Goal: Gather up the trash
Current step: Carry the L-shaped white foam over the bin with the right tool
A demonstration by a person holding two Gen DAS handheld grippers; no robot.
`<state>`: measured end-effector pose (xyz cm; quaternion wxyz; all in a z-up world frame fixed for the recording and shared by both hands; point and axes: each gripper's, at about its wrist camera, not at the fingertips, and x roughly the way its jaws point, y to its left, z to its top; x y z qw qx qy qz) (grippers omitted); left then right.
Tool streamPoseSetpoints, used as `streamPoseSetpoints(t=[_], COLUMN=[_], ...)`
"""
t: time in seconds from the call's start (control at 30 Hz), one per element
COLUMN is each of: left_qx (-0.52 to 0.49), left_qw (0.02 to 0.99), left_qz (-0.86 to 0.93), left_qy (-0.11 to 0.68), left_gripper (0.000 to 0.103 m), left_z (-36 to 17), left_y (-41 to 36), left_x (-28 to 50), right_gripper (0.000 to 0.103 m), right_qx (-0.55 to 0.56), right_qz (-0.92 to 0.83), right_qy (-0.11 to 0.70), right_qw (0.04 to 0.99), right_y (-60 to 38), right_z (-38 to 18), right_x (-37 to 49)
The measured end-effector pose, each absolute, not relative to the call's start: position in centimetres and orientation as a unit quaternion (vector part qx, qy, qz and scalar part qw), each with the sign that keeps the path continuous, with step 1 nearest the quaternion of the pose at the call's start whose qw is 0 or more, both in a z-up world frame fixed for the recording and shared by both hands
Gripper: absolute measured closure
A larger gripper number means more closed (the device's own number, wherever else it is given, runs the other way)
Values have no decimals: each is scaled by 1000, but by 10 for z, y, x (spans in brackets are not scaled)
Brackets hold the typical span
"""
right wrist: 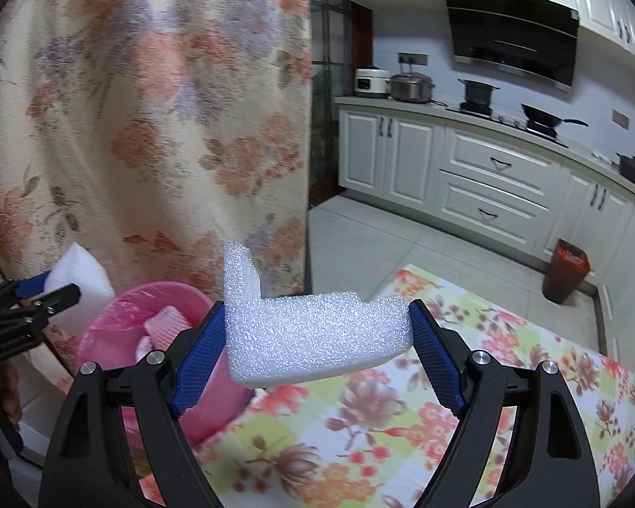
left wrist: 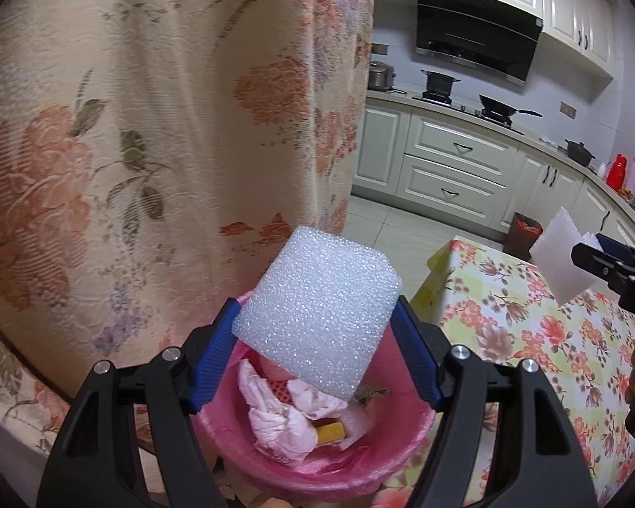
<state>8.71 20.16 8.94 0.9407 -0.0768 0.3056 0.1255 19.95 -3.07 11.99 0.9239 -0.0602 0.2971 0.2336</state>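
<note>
Already the pink bin (left wrist: 317, 457) below the left gripper (left wrist: 317, 330) holds some trash. That gripper is clamped on a foam block (left wrist: 317, 313). The right gripper (right wrist: 317, 334) squeezes an L-shaped foam piece (right wrist: 309, 334); neither is dropped in yet.

White foam block (left wrist: 317, 317): rectangular, tilted, clamped between left gripper (left wrist: 317, 351) pads above pink-lined bin (left wrist: 385, 465). L-shaped foam piece (right wrist: 313, 334): clamped between right gripper (right wrist: 317, 351) pads.

the left gripper (left wrist: 317, 351) is tilted downward, its blue pads (left wrist: 209, 360) pressed against both sides of a foam block (left wrist: 317, 317); the right gripper (right wrist: 317, 338) is likewise angled down, its pads (right wrist: 199, 364) clamped on an l-shaped foam piece (right wrist: 313, 334); a hand (right wrist: 4, 389) is seen gripping the left gripper's handle.
</note>
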Motion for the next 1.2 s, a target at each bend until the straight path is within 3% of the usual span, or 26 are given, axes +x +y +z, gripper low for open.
streamPoseSetpoints(t=[1.2], left_qx=[-89], left_qw=[927], left_qz=[166], left_qy=[323], left_gripper=[32], left_z=[78], left_y=[242], left_x=[75], right_gripper=[23], right_qx=[-43], right_qz=[359], right_qy=[348], right_qw=[865], right_y=[95], right_z=[94], right_x=[192])
